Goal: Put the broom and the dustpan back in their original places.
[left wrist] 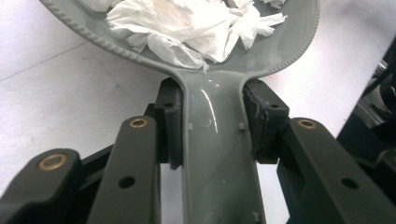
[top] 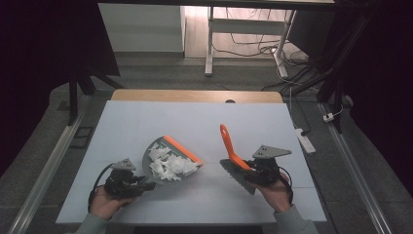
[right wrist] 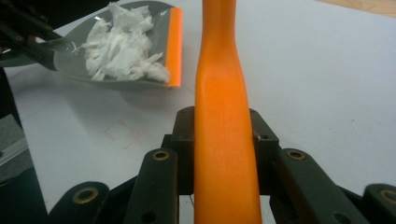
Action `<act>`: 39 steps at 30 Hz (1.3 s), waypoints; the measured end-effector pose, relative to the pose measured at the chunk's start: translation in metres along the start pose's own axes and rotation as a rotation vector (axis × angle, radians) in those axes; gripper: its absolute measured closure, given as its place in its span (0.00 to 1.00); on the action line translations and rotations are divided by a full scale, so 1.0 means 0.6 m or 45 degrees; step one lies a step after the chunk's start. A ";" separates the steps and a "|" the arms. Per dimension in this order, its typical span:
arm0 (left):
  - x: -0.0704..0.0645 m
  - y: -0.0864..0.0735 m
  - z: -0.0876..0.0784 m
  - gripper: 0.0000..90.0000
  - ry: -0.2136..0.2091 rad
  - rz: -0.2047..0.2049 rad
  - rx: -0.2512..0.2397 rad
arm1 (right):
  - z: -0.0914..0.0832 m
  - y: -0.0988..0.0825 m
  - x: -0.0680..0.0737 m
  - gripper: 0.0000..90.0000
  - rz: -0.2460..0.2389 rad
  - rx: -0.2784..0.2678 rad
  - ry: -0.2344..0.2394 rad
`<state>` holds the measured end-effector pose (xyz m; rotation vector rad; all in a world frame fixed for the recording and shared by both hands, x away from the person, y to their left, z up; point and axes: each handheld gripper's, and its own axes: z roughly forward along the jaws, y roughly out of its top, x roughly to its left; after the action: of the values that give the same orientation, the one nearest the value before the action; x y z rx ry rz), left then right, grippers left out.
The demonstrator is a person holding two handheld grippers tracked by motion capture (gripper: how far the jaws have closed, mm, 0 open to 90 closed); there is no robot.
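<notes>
A grey dustpan point(top: 155, 146) with an orange lip rests on the white table and holds a heap of torn white paper point(top: 170, 165). My left gripper point(top: 142, 185) is shut on its grey handle point(left wrist: 219, 149), one pad pressing each side, with the paper point(left wrist: 187, 23) just beyond. My right gripper point(top: 254, 173) is shut on a brush with an orange handle point(top: 227, 141); the handle points away up the table and the grey bristles point(top: 237, 176) lie near the hand. The right gripper view has the handle point(right wrist: 224, 116) clamped between the pads and the dustpan point(right wrist: 65, 58) off to the left.
The white table top point(top: 195, 122) runs to a wooden strip at its far edge. Past it stand a desk frame point(top: 210, 44) and loose cables point(top: 253, 46) on the floor. A power strip point(top: 306, 141) lies beside the table's right edge.
</notes>
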<state>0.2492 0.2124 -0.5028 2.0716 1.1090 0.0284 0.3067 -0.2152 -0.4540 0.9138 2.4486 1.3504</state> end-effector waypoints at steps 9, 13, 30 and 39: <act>0.005 -0.002 -0.004 0.69 0.052 -0.054 -0.032 | 0.004 -0.003 -0.007 0.78 0.006 0.023 0.034; 0.005 -0.003 -0.005 0.69 0.072 -0.077 -0.050 | 0.002 -0.004 -0.010 0.78 0.020 0.027 0.037; 0.014 -0.010 -0.003 0.69 0.187 -0.208 -0.108 | -0.001 -0.020 -0.012 0.78 0.053 0.043 0.066; 0.013 -0.015 -0.001 0.69 0.240 -0.277 -0.154 | 0.003 -0.026 -0.010 0.78 0.061 0.064 0.073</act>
<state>0.2473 0.2215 -0.5106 1.8600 1.4077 0.1830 0.3058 -0.2237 -0.4688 0.9639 2.5295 1.3547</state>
